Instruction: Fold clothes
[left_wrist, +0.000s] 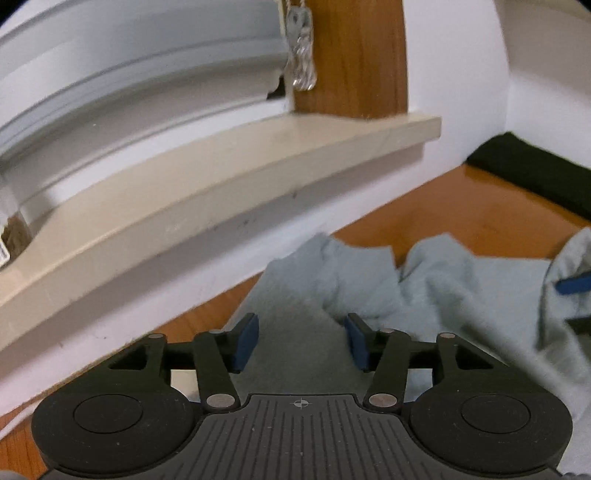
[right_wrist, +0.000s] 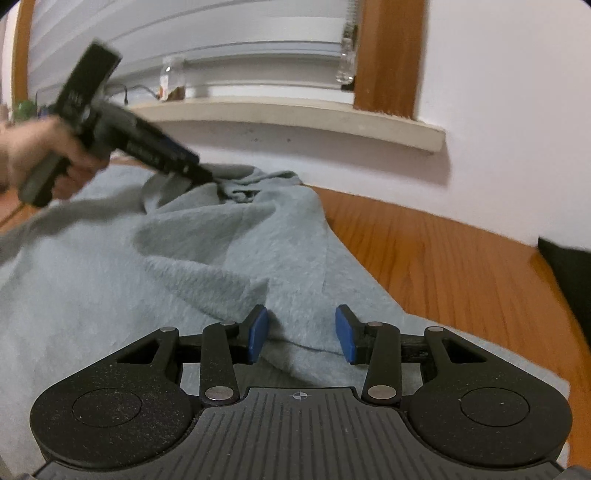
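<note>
While your two grippers work over the grey garment (right_wrist: 207, 258), it lies rumpled across the wooden worktop (right_wrist: 443, 266), its far end bunched up near the white wall below the window sill (right_wrist: 295, 118). Your left gripper (left_wrist: 301, 341) hangs just above the cloth with its blue-padded fingers (left_wrist: 246, 341) spread apart; flat fabric shows in the gap between them, but neither pad presses on it. From the right wrist view you can see your left hand (right_wrist: 33, 155) wrapped around that gripper's handle, its nose pointing down at the crumpled far end of the garment. Your right gripper (right_wrist: 301, 334) sits low at the near edge of the cloth, fingers (right_wrist: 258, 332) spread partway, with a raised fold of the grey fabric running up between them; the left pad seems to touch the fold, the right one stands clear of it. A dark cloth (right_wrist: 569, 280) lies at the right end of the worktop against the wall, well apart from the garment
</note>
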